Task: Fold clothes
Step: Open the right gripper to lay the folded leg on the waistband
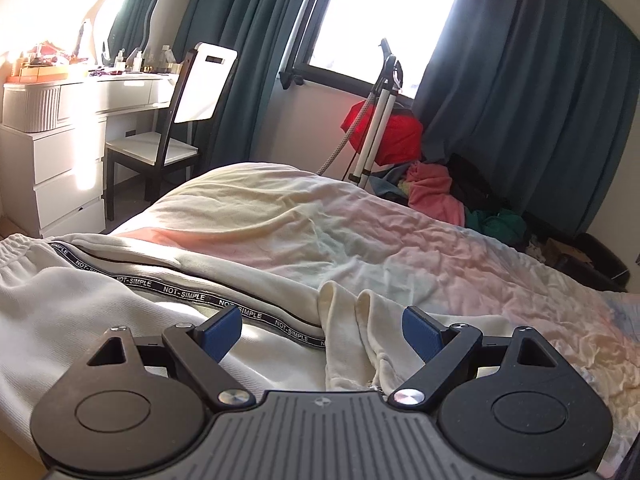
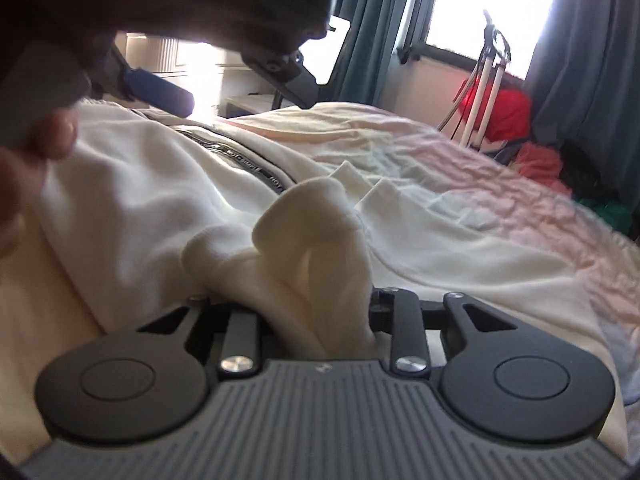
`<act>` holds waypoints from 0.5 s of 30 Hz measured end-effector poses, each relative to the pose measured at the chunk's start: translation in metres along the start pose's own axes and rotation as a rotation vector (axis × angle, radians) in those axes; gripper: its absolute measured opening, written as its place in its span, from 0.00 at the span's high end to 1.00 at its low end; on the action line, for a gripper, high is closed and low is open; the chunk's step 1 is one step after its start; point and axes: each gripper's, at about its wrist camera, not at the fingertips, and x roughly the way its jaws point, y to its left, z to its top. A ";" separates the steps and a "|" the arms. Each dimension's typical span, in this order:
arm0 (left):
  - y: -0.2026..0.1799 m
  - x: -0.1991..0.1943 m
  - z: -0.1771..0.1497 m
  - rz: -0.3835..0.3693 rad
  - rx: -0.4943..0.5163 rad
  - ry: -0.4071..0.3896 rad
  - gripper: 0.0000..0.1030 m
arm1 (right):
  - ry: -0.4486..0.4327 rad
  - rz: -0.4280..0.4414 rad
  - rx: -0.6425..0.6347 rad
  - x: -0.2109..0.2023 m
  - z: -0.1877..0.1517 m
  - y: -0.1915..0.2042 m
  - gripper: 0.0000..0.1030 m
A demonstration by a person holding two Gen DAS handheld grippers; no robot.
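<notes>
The left gripper (image 1: 322, 330) stands with its jaws wide apart and nothing between the blue pads (image 1: 222, 330); it hangs just above a cream garment (image 1: 100, 300) spread on the bed (image 1: 420, 240). Right under and ahead of it lie two cream folds (image 1: 348, 344) of the same cloth. To its left a black tape (image 1: 180, 292) printed NOT-SIMPLE runs slantwise across the garment. Farther off to the left stand a chair (image 1: 192, 100) and white drawers (image 1: 60, 152); farther right, a heap of clothes (image 1: 432, 188) lies below the window (image 1: 384, 12).

The right gripper (image 2: 316, 304) has a bunch of the garment (image 2: 312, 240) between its jaws, which hides the pads, so whether they press on it I cannot tell. Up and to its left a hand (image 2: 48, 140) is seen beside the left gripper's blue pad (image 2: 160, 90).
</notes>
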 end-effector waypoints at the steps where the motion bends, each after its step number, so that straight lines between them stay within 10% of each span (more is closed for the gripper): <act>1: -0.002 0.000 -0.002 -0.002 0.010 0.004 0.14 | 0.021 0.044 0.030 -0.008 0.000 -0.004 0.60; 8: -0.021 -0.001 -0.017 -0.007 0.098 0.024 0.14 | 0.011 0.190 0.265 -0.076 -0.002 -0.053 0.43; 15: -0.043 0.003 -0.042 0.027 0.212 0.078 0.14 | -0.005 -0.113 0.407 -0.062 -0.011 -0.119 0.43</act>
